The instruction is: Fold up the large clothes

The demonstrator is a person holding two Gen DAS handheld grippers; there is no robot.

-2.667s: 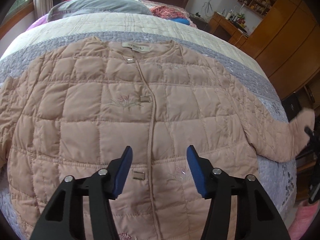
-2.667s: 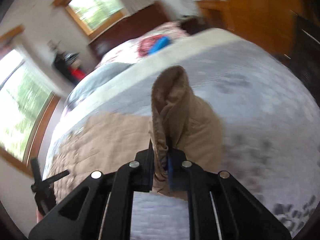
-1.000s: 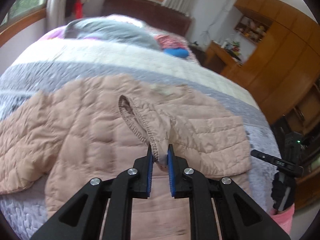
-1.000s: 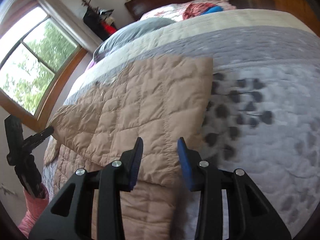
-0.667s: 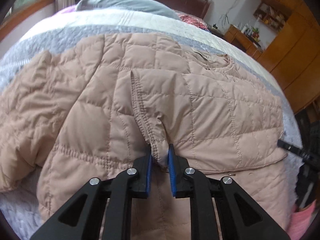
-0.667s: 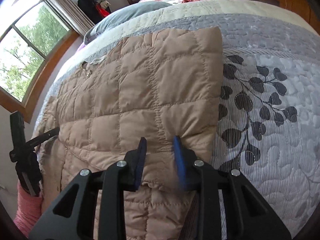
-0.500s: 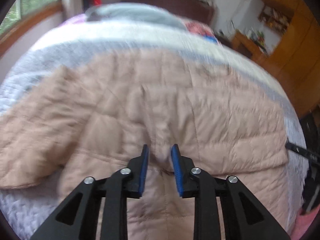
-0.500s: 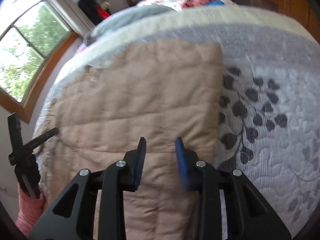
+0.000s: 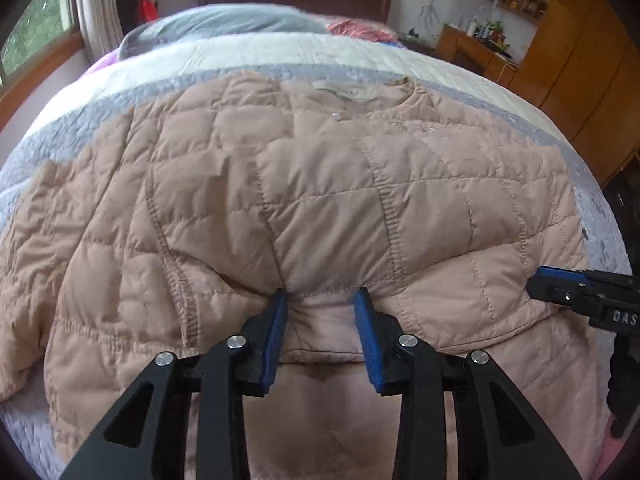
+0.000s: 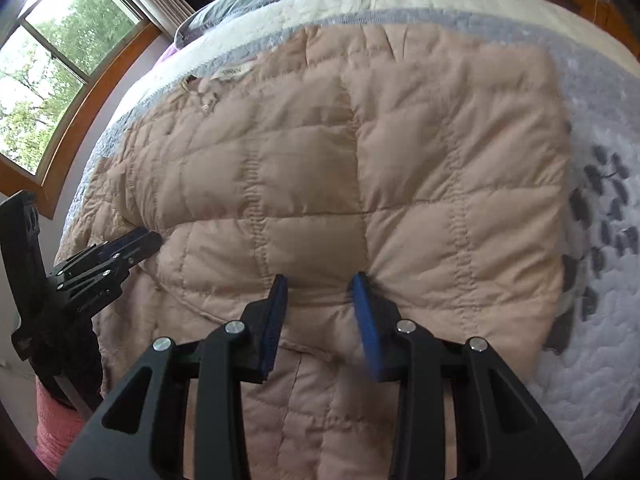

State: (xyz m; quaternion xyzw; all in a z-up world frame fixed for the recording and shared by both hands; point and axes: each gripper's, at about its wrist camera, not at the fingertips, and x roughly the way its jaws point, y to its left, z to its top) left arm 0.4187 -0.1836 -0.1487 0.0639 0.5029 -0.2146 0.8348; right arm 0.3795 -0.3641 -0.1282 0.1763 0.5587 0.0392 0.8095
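My left gripper [image 9: 320, 300] has just been opening to let the folded sleeve [image 9: 328, 240] rest on the quilted jacket [image 9: 120, 280]; my right gripper [image 10: 320, 284] is released too, holding nothing.

The right gripper [image 10: 320, 284] points down at a pink quilted jacket [image 10: 340, 168] spread on the bed [image 10: 592, 360], its blue pads parted over a puffed panel beside the folded-over edge; whether they press the fabric I cannot tell. Off to its left the left gripper [image 10: 132, 246] reaches onto the jacket's far side. Right of the gripper lies the grey quilt with dark leaf print. Beyond, up and left, a window [image 10: 60, 80] shows green trees.
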